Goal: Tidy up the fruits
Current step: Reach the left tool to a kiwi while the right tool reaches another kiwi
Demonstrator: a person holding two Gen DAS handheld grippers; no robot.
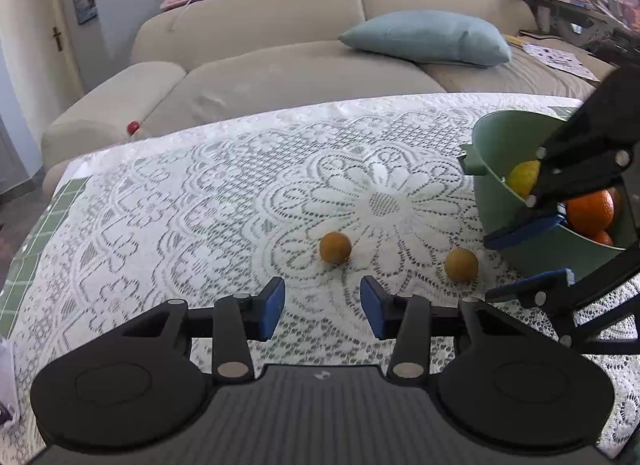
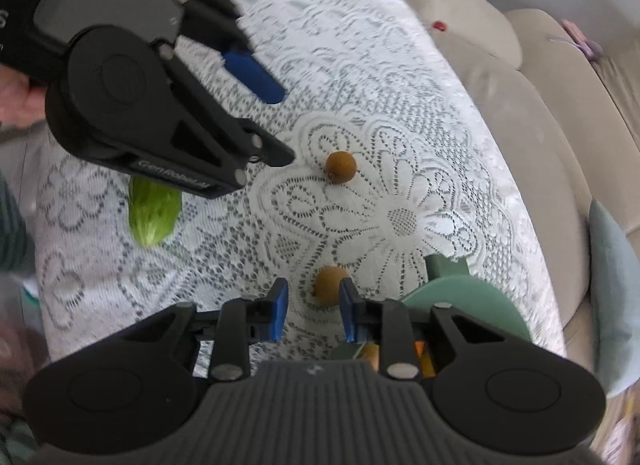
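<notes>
Two small orange-brown fruits lie on the lace tablecloth: one (image 1: 335, 247) (image 2: 340, 167) just ahead of my open, empty left gripper (image 1: 322, 309), the other (image 1: 461, 264) (image 2: 329, 285) nearer the green bowl (image 1: 496, 169). The bowl holds a lemon (image 1: 522, 178) and oranges (image 1: 590, 207). My right gripper (image 2: 313, 307) is open and empty, hanging over the bowl's near rim (image 2: 468, 297), with the second fruit seen between its blue pads. It shows in the left wrist view (image 1: 532, 253). The left gripper shows in the right wrist view (image 2: 272, 121).
A green net-wrapped fruit (image 2: 154, 213) lies on the table partly under the left gripper. A beige sofa (image 1: 280, 77) with a blue cushion (image 1: 428, 43) stands behind the table. A small red ball (image 1: 133, 127) rests on the sofa arm.
</notes>
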